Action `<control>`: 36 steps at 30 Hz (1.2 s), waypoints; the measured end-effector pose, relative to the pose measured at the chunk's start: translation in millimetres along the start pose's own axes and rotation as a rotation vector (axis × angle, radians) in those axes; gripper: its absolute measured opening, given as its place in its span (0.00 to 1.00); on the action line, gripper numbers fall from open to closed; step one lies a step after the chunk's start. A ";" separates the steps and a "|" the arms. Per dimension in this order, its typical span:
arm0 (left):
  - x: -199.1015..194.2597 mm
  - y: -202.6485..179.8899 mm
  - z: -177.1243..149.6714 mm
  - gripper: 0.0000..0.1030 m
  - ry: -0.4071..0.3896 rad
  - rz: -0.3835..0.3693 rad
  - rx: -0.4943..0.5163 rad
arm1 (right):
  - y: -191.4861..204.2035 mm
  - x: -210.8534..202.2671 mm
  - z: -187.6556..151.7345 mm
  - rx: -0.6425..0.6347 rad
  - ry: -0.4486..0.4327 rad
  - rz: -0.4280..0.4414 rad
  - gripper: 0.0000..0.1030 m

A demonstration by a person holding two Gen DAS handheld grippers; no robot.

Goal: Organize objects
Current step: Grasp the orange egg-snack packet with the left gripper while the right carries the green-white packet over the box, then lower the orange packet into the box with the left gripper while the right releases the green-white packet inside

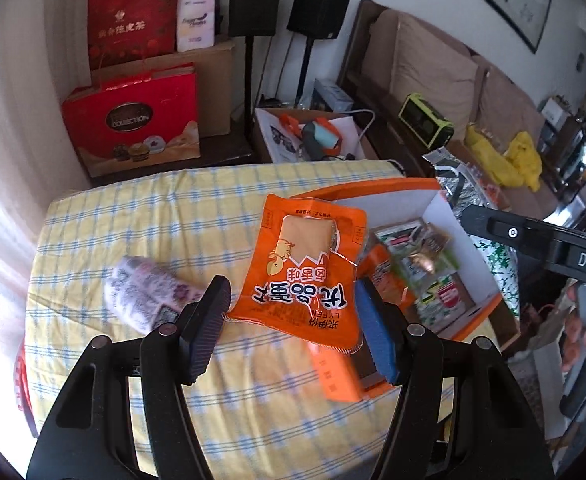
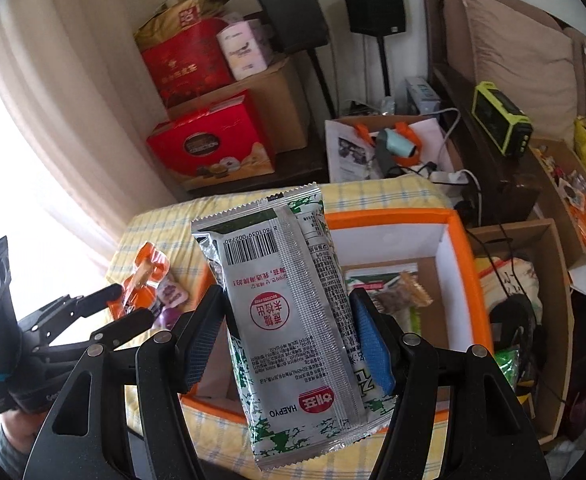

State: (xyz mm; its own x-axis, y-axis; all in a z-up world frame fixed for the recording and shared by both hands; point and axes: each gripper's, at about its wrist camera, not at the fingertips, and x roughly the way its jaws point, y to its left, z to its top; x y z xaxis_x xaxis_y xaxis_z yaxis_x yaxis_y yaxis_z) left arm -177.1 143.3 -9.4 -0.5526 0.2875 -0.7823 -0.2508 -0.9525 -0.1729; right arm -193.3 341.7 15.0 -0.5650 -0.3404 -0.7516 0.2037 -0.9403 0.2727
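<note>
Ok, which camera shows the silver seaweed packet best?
The right wrist view: the silver seaweed packet fills the frame between the right gripper's jaws, barcode side up. The left wrist view catches only its crinkled top edge beyond the orange box.

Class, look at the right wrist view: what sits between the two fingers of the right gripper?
A silver and green snack packet, held between the fingers of the right gripper, hanging over the orange-rimmed box. The right wrist view shows this.

"HAEPYO" on silver packet (image 2: 293,320) — "COLLECTION" on red box (image 1: 133,124)
</note>
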 end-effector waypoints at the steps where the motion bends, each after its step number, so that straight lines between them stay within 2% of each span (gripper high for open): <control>1: 1.5 -4.3 0.4 0.59 -0.001 -0.002 0.002 | -4.4 -1.1 0.6 0.007 -0.003 -0.007 0.64; 12: 27.9 -41.8 4.9 0.59 0.000 -0.015 -0.003 | -44.7 3.9 1.9 0.079 -0.013 -0.047 0.64; 20: 48.3 -47.8 2.3 0.60 0.020 -0.005 -0.013 | -66.5 20.9 -0.2 0.117 0.005 -0.059 0.64; 28: 54.4 -42.1 2.3 0.64 0.019 -0.001 -0.042 | -58.8 33.0 -1.2 0.105 0.021 -0.039 0.64; 36: 37.3 -30.9 7.8 0.65 -0.002 0.000 -0.052 | -38.0 44.3 0.8 0.091 0.035 0.004 0.64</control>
State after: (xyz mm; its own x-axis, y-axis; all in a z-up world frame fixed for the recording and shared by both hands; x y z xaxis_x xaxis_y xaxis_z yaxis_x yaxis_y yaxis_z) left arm -196.1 184.2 -28.5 -0.5544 0.2876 -0.7810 -0.2091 -0.9564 -0.2038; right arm -226.7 362.4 -28.2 -0.5353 -0.3456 -0.7707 0.1320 -0.9355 0.3278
